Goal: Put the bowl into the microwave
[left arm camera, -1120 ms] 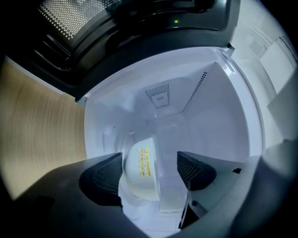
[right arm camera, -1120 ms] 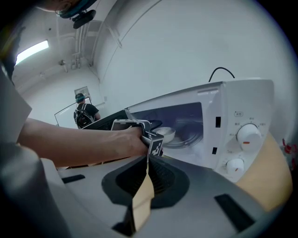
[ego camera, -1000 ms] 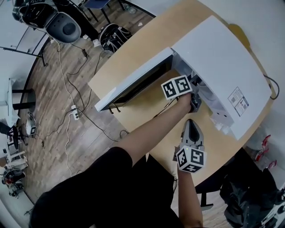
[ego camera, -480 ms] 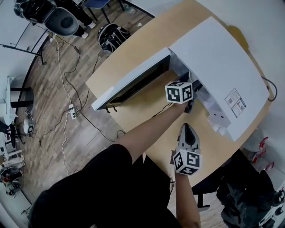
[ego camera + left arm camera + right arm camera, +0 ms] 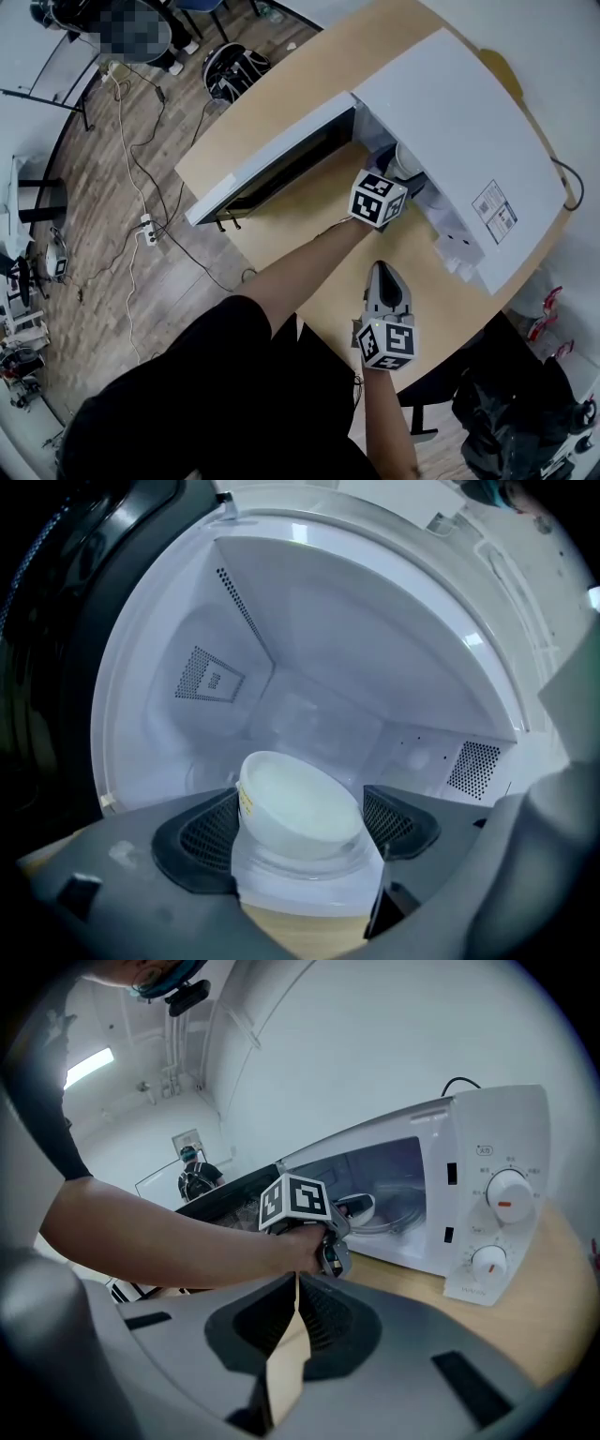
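The white bowl [image 5: 300,803] rests tilted on the glass turntable [image 5: 300,878] inside the white microwave [image 5: 459,122], whose door [image 5: 272,164] hangs open to the left. My left gripper [image 5: 300,829] reaches into the cavity. Its jaws have just been opening, and the bowl lies between the black pads [image 5: 202,841] without being squeezed. In the head view this gripper [image 5: 403,180] is at the oven mouth, with the bowl [image 5: 406,161] just past it. My right gripper [image 5: 381,274] hovers over the table in front of the oven, shut with nothing in it [image 5: 296,1283].
The microwave's control panel with two knobs [image 5: 506,1194] faces the right gripper. The round wooden table [image 5: 309,94] ends close behind the open door. On the floor lie cables and a power strip [image 5: 145,232], with chairs [image 5: 234,70] at the far side and dark bags [image 5: 525,412] at lower right.
My left gripper has rolled at the oven mouth, its marker cube turning to a new face. The right gripper has drifted slightly lower in the picture.
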